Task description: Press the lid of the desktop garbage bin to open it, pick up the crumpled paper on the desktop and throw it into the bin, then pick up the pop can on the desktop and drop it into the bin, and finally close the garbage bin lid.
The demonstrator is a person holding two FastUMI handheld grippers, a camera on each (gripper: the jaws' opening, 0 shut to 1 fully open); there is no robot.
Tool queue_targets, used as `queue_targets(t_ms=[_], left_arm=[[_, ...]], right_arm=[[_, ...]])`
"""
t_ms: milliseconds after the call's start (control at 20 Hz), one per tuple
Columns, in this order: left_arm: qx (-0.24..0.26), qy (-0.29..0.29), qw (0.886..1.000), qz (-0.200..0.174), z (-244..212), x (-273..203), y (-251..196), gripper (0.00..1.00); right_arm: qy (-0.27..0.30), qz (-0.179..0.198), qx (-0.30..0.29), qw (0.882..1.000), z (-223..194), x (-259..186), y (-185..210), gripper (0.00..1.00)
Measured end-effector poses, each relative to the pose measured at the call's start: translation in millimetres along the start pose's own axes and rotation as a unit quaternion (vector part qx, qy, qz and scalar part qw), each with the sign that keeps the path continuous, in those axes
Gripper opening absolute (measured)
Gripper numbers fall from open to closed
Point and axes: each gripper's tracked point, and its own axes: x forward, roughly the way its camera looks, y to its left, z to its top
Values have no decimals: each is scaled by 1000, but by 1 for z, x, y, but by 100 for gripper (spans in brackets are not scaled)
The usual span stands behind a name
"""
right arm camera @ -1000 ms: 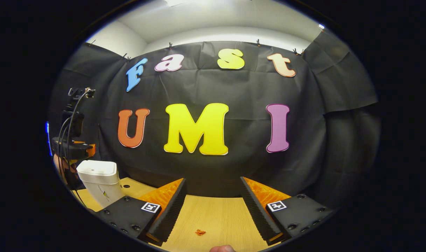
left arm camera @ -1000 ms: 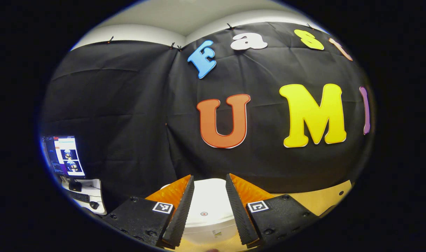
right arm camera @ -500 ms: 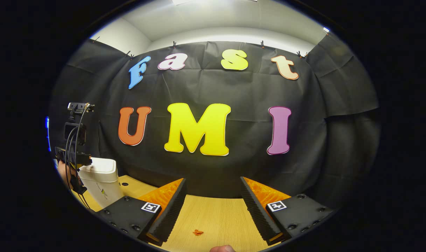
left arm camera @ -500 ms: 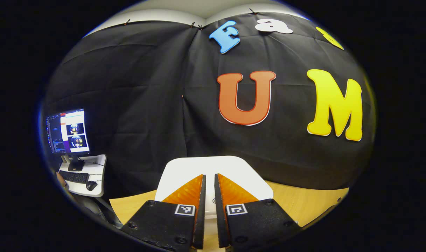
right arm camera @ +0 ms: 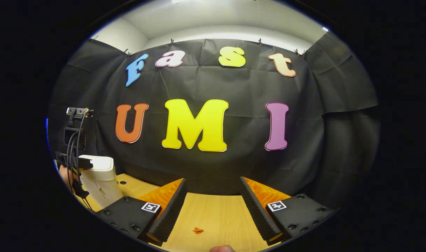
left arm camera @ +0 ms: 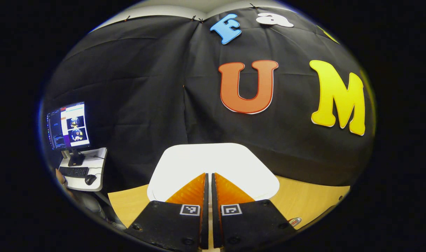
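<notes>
The bin (right arm camera: 100, 182) is standing at the table's (right arm camera: 216, 217) left edge, at 8 o'clock in the right gripper view, a white, rounded plastic box with its lid (left arm camera: 213, 166) lying flat and shut. In the left gripper view that lid is sitting at 6 o'clock, just beyond the fingertips. It is looking light and stiff, with a smooth top that could be slippery, so a push probably needs to go straight down near the lid's middle, or the bin may be sliding or tipping. No grasp is called for here; the lid is taking a press, not a pinch.

The left gripper (left arm camera: 209, 180) is resting its 2 fingers almost together, a thin slit between them, holding nothing, tips over the lid; whether they are touching it I cannot tell. The right gripper (right arm camera: 213, 187) is hovering wide open and empty above the table. A small orange scrap (right arm camera: 198, 230) is lying at 6 o'clock between its fingers. A can's (left arm camera: 294, 221) rim seems to be peeking in at 5 o'clock in the left gripper view.
</notes>
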Motion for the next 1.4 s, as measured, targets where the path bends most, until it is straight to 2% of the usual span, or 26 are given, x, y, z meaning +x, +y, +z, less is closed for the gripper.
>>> queue_targets(t_ms=[100,200,400,500,550,750,900,1250,1300,1350,1400], left_arm=[[23,1,1000,10,-4,-3,3,8],[3,-7,1000,10,-6,1,3,8],[4,-31,999,-2,0,-1,2,7],[-21,-58,998,-15,10,-4,-3,6],[-19,-62,998,-5,17,-6,1,6],[-40,-87,995,-21,48,-22,-1,4],[-52,-109,991,-52,69,-36,-7,6],[-25,-158,978,-132,101,-86,-36,36],[-22,-163,976,-144,102,-91,-38,51],[-19,-165,974,-156,102,-96,-41,57],[-13,-167,972,-167,103,-103,-45,59]], right_arm=[[7,8,-5,1000,-5,4,12,94],[7,25,-8,1000,-3,6,28,94],[-4,47,-18,999,3,2,46,94],[-2,44,-22,999,2,1,43,95],[-1,41,-21,999,1,1,41,95],[0,21,-7,1000,2,2,28,95],[-10,12,-5,1000,7,1,22,94],[-16,-6,18,1000,7,-1,5,95],[-17,-7,22,1000,7,-2,3,95],[-18,-10,24,999,7,-2,2,95],[-19,-11,26,999,8,-3,1,94]])
